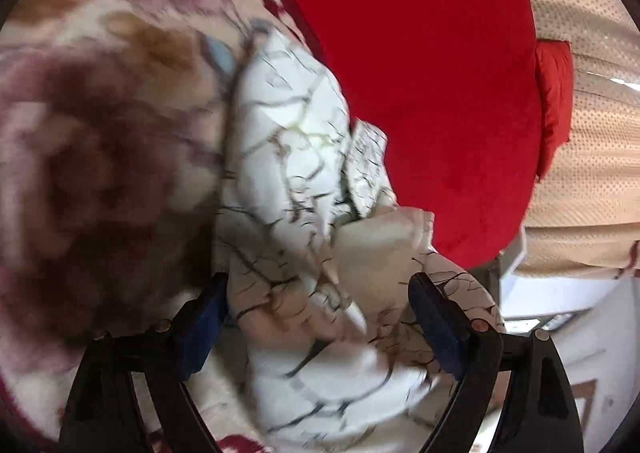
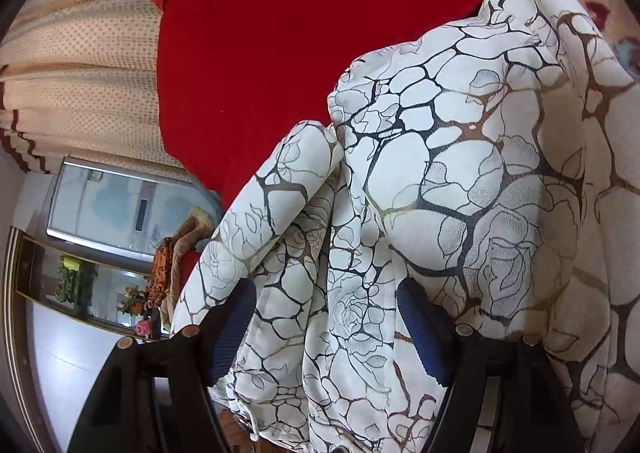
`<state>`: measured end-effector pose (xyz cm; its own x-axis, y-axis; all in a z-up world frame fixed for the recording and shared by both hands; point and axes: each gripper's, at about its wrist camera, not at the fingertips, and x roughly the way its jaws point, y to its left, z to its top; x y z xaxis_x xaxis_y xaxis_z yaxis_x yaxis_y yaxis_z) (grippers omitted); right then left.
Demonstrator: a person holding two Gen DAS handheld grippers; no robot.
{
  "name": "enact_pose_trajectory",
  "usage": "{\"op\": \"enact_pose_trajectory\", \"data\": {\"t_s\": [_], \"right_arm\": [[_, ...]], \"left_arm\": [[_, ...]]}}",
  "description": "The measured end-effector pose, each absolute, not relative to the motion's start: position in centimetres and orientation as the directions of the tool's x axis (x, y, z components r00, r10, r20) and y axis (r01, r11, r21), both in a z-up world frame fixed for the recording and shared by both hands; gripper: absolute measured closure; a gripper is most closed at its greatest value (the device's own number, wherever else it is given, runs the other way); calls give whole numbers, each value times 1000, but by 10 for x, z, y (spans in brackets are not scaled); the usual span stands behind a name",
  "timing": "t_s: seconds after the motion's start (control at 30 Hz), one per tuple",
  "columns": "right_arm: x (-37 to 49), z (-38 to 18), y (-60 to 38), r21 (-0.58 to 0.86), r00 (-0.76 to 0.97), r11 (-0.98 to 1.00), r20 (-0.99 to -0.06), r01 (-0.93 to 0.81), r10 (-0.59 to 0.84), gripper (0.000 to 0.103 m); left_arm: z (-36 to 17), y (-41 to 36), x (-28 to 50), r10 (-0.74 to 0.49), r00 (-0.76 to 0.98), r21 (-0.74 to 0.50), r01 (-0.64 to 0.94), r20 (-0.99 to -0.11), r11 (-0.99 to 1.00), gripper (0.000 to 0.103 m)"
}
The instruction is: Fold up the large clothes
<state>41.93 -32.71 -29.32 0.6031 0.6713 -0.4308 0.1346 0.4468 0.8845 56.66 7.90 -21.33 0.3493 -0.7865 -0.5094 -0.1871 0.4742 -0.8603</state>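
Gathering a large white garment printed with black-and-brown cracked lines and rose outlines [image 2: 460, 181], apparently midway through a fold, with cloth bunched rather than flat. Left tool [image 1: 320, 289] standing with blue-padded fingers [image 1: 204, 317] spread wide, thick folds of the garment [image 1: 296, 181] and a pale lining flap lying between them; whether the pads actually pinch anything cannot be told, and motion blur hides detail. Right tool [image 2: 326, 295] likewise parted, a hanging pleat of the same cloth running between its fingers [image 2: 236, 317] without clear contact on either pad.

Judging the step: collecting a thick edge or sleeve section before carrying it across. Next move probably calls for closing both tools on one clean layer, then lifting together so the bulk does not slide or twist. Padded, slippery-looking fabric likely to spill from a shallow grip.

Resting partly on a red bedspread [image 1: 420, 73], toward its near edge, and against a plush floral blanket in cream, maroon and brown [image 1: 100, 133] at the left-hand side. Beyond the far edge, a beige dotted curtain [image 2: 80, 73]; lower down, a glass-fronted cabinet with ornaments [image 2: 80, 285] and a pale appliance panel [image 2: 120, 205].
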Motion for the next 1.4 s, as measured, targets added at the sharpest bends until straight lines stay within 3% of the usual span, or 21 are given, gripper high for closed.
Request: {"op": "enact_pose_trajectory", "data": {"t_s": [0.03,0.07,0.1,0.13,0.27,0.43,0.57,0.63,0.87,1.0,1.2,1.27,1.3,1.4], "right_arm": [[419,-292,-327,884,603,450,-429,128,672,27],[420,-292,-327,883,603,452,-428,122,673,27],[418,-292,-327,883,601,455,-428,117,675,27],[416,-293,-328,885,602,452,-423,114,677,27],[421,-291,-329,927,620,363,-341,97,707,26],[426,-298,-339,971,627,224,-229,87,745,26],[421,-313,-366,992,663,65,-121,109,739,25],[418,-320,-381,993,673,12,-86,113,735,23],[423,-309,-388,989,640,110,-150,101,754,19],[424,-282,-377,977,632,215,-175,13,755,9],[430,-257,-348,859,627,511,-391,-14,674,9],[442,-270,-339,789,591,612,-516,46,620,34],[448,-279,-335,762,555,642,-570,82,606,72],[454,-293,-338,782,547,614,-562,107,620,79]], "left_arm": [[-212,73,571,-779,352,-854,-177,-519,489,15],[-211,67,571,-767,360,-845,-161,-532,511,25],[-206,59,573,-755,357,-830,-135,-550,541,40],[-203,51,575,-754,338,-820,-112,-563,562,72],[-164,17,567,-748,338,-781,58,-571,622,79],[-108,-70,534,-760,270,-697,303,-592,650,81],[-114,-160,506,-721,151,-590,475,-676,653,81],[-139,-187,504,-708,85,-597,473,-701,648,81],[-169,-170,500,-806,65,-705,448,-588,550,79],[-171,-157,501,-822,53,-726,440,-567,528,79],[-170,-165,497,-811,57,-698,478,-582,534,79],[-160,-160,492,-802,61,-680,496,-594,541,77],[-156,-158,494,-793,66,-663,510,-605,548,76],[-137,-138,481,-777,80,-623,549,-625,558,62]]}}
